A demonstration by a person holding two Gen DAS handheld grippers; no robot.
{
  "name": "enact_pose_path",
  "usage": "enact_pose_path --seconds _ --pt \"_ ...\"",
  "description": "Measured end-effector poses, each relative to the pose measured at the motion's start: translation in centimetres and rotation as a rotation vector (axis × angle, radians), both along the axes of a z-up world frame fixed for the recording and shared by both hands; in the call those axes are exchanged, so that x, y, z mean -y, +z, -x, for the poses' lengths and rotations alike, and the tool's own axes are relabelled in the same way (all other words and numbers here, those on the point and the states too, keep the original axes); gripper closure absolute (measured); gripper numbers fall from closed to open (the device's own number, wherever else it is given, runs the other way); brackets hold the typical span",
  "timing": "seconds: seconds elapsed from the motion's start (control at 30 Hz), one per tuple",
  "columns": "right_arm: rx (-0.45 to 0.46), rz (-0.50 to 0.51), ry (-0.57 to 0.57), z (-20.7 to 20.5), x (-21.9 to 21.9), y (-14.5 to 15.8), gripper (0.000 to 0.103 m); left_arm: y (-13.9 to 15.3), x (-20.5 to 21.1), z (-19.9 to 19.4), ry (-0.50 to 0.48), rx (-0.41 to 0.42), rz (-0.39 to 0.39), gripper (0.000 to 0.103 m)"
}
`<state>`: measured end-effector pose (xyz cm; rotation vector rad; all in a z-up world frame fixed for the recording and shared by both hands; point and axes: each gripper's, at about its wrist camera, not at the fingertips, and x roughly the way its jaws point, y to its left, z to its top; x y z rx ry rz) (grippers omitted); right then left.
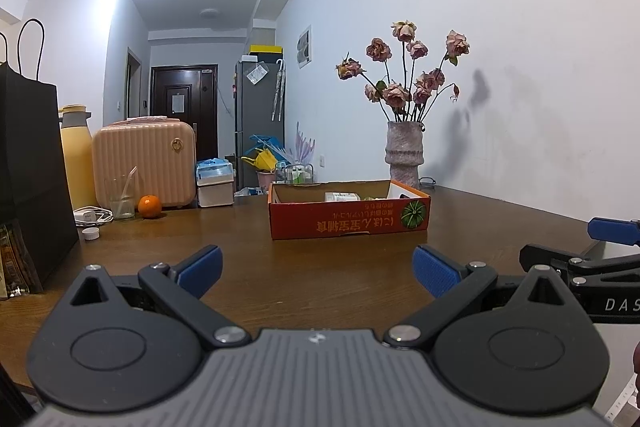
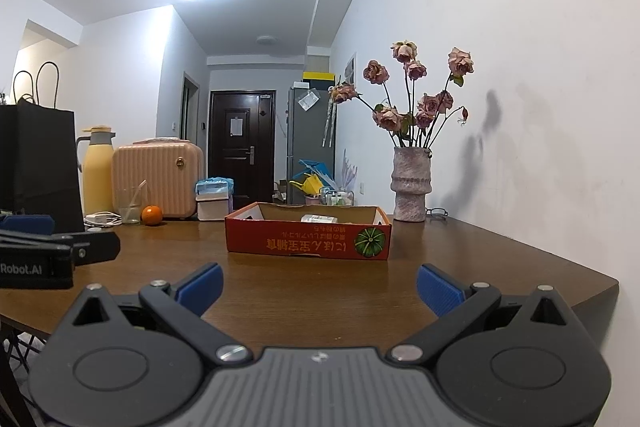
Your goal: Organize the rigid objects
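A shallow red cardboard box with a pumpkin picture stands in the middle of the brown table. Small white packets lie inside it, mostly hidden by its wall. My left gripper is open with nothing between its blue pads, low over the table in front of the box. My right gripper is also open and empty, a little nearer the table's right edge. Each gripper shows at the side of the other's view.
A vase of dried roses stands behind the box by the wall, with glasses beside it. At the left are a black paper bag, yellow flask, pink case, glass, orange, white cap and cable.
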<state>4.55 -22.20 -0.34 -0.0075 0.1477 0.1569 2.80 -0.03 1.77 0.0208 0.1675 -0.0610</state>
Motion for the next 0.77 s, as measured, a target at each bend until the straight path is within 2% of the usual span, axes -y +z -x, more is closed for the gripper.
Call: enact_pose_path --seconds 0.5,0.63,0.77 --pt "-0.002 -0.001 0.000 -0.03 0.06 -0.12 0.000 -0.37 0.28 0.21 -0.007 0.021 -0.014 0.000" --pt "-0.003 -0.003 -0.003 -0.06 -0.01 -0.31 0.000 -0.58 0.66 0.34 0.000 0.038 -0.048 0.000" --pt "-0.006 -0.001 -0.001 -0.11 0.02 -0.40 0.000 -0.79 0.88 0.16 -0.020 0.014 -0.056 0.000"
